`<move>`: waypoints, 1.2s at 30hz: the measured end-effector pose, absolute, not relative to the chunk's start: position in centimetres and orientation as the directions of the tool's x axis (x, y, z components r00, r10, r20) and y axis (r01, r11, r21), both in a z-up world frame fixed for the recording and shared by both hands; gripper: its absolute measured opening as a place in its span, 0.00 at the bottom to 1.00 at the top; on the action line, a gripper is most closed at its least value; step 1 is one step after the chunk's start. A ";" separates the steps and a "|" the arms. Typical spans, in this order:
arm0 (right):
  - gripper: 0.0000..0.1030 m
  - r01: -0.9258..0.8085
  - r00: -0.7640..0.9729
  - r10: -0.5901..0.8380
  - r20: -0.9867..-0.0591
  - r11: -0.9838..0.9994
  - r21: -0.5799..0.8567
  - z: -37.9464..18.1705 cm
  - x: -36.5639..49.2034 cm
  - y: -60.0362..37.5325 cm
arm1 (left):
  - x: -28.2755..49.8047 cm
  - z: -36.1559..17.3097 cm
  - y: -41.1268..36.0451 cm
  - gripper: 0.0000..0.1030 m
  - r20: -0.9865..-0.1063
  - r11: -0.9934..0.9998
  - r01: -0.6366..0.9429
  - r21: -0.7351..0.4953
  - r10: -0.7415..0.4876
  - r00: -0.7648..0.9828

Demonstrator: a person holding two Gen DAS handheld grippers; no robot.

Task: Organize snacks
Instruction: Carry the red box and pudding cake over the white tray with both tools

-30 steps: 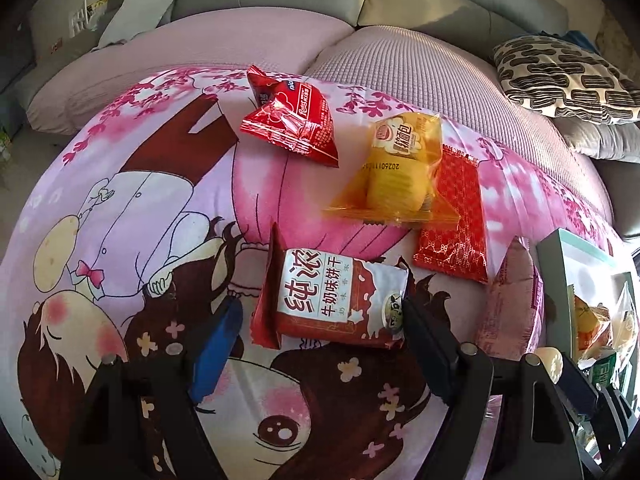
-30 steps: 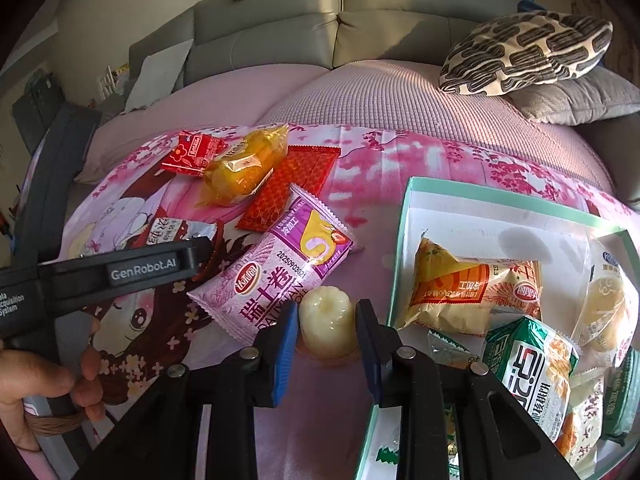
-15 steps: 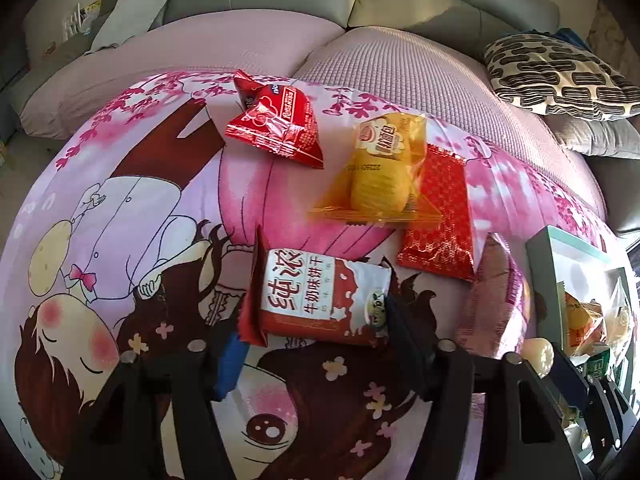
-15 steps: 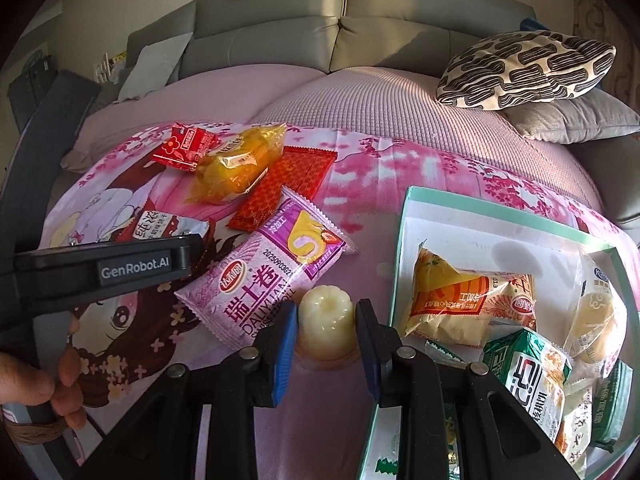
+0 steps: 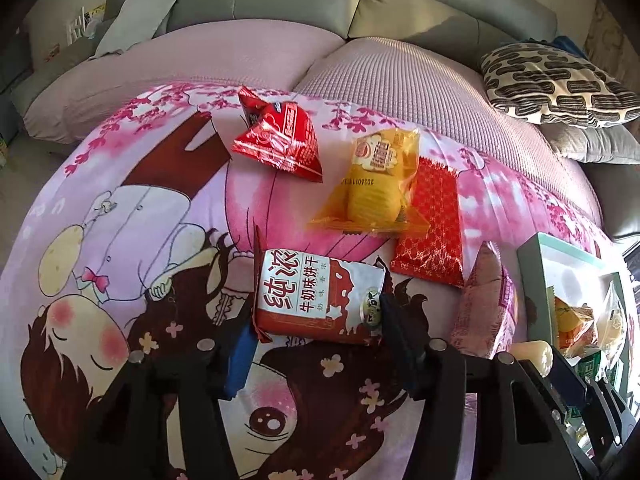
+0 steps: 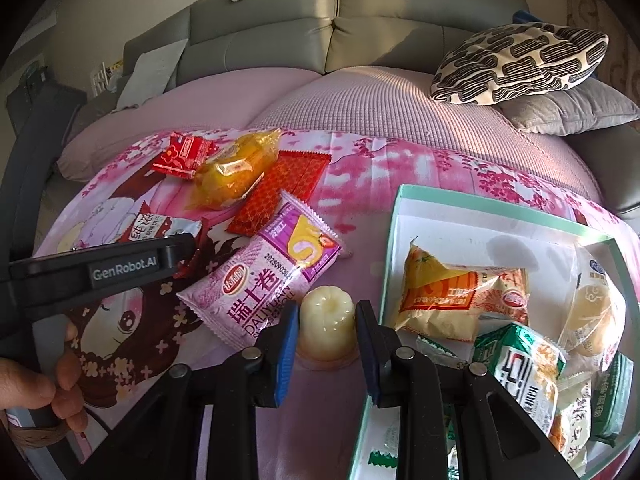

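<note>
Right gripper point(image 6: 327, 326) has its jaws closed in on a pale jelly cup point(image 6: 327, 322), blue pads pressed to both sides of it — cup sits upside down, flat rim against the pink cartoon blanket point(image 6: 360, 184), so gripping the fluted body is the only sensible hold. It sits just beside the near-left edge of the teal-rimmed box point(image 6: 394, 240), which I judge to be the drop target since it already holds several wrapped snacks (an orange-and-white pack point(image 6: 460, 292), a green pack point(image 6: 516, 356), a clear-wrapped pale cake point(image 6: 596, 308)). Cup looks creamy yellow-white, glossy, ridged sides with a dimple on top; probably rigid enough for a pinch but slick. Left gripper point(image 5: 316, 328) is spread wide and straddles the red-and-white biscuit pack point(image 5: 320, 296) — fingers flank both short ends, left pad about at the crimp, right one at or touching the pack's edge, no squeeze evident, so not holding yet; likely set for an end-to-end grasp. Pack lies flat, printed face up, puffy. Farther out on the blanket: purple swiss-roll pack point(image 6: 264, 276) touching the cup's left side, flat red patterned sachet point(image 5: 430, 224), yellow cake in clear wrap point(image 5: 372, 188) overlapping that sachet, small red pillow pack point(image 5: 280, 140) beyond. Grey sofa point(image 6: 320, 28) and patterned cushion point(image 6: 516, 62) behind. Most loose snacks are outside the box — task roughly midway, I'd guess.
</note>
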State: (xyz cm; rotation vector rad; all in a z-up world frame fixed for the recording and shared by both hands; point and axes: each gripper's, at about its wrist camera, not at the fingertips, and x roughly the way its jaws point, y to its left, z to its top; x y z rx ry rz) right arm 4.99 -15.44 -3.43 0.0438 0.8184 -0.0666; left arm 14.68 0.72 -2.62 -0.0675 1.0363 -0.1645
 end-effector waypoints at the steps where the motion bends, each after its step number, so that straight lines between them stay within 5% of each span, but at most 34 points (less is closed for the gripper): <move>1: 0.30 0.077 0.685 -0.042 -0.727 0.997 0.015 -3.2 4.9 -15.5 | 14.5 -2.5 0.8 0.58 -0.847 0.985 0.103 -0.136 -0.170 0.503; 21: 0.30 0.070 0.769 -0.023 -0.638 0.996 0.047 1.3 2.8 -16.1 | 12.0 2.7 0.2 0.58 -0.757 0.977 0.152 -0.151 -0.213 0.618; 36: 0.30 0.236 0.791 -0.142 -0.595 0.968 0.083 3.3 0.2 -22.9 | 9.7 4.7 -7.7 0.58 -0.723 0.923 0.360 -0.134 -0.340 0.602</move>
